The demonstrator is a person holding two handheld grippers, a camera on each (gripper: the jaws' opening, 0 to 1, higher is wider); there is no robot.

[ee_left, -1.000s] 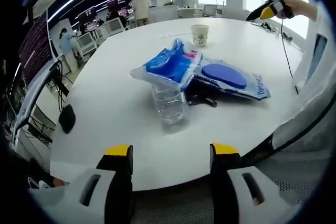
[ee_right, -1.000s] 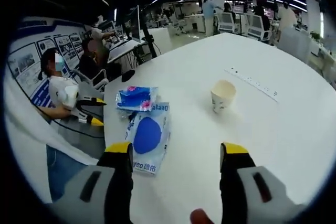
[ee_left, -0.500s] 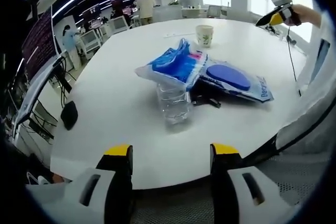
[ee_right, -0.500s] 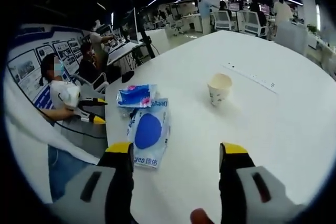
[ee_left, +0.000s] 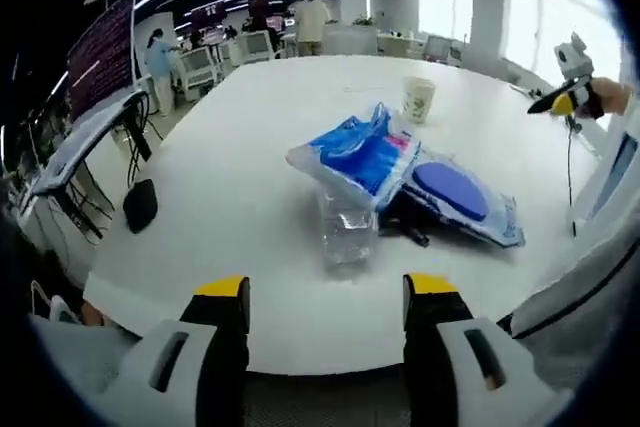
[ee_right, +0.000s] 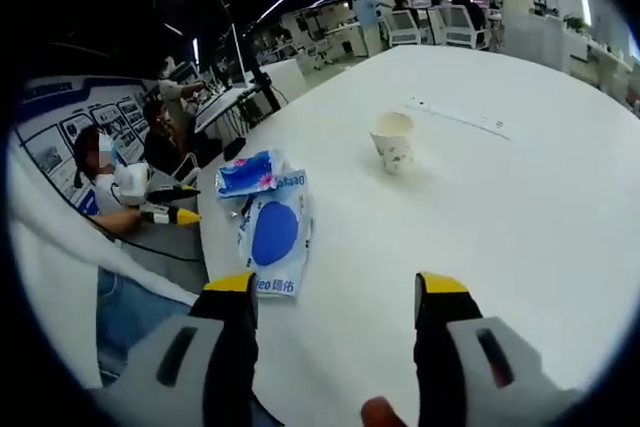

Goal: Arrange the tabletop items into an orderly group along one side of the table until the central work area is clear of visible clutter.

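Left gripper view: the left gripper hangs spread and empty at the near edge of the white surface. Just beyond it, toward 12 o'clock, stands a clear plastic cup, probably light, thin-walled and easy to crush or tip; a gentle pinch on the rim or low across the body looks safest. A crinkled blue packet rests partly on the cup, so lifting the cup would likely drag it. At 1 o'clock lies a flat blue-and-white pouch, soft and slippery by its look, best taken at an edge; a small dark object touches it. Farther off, a paper cup stands alone.

In the right gripper view the right gripper is likewise spread and empty, the pouch at 11 o'clock, the paper cup at 12, a power strip beyond.
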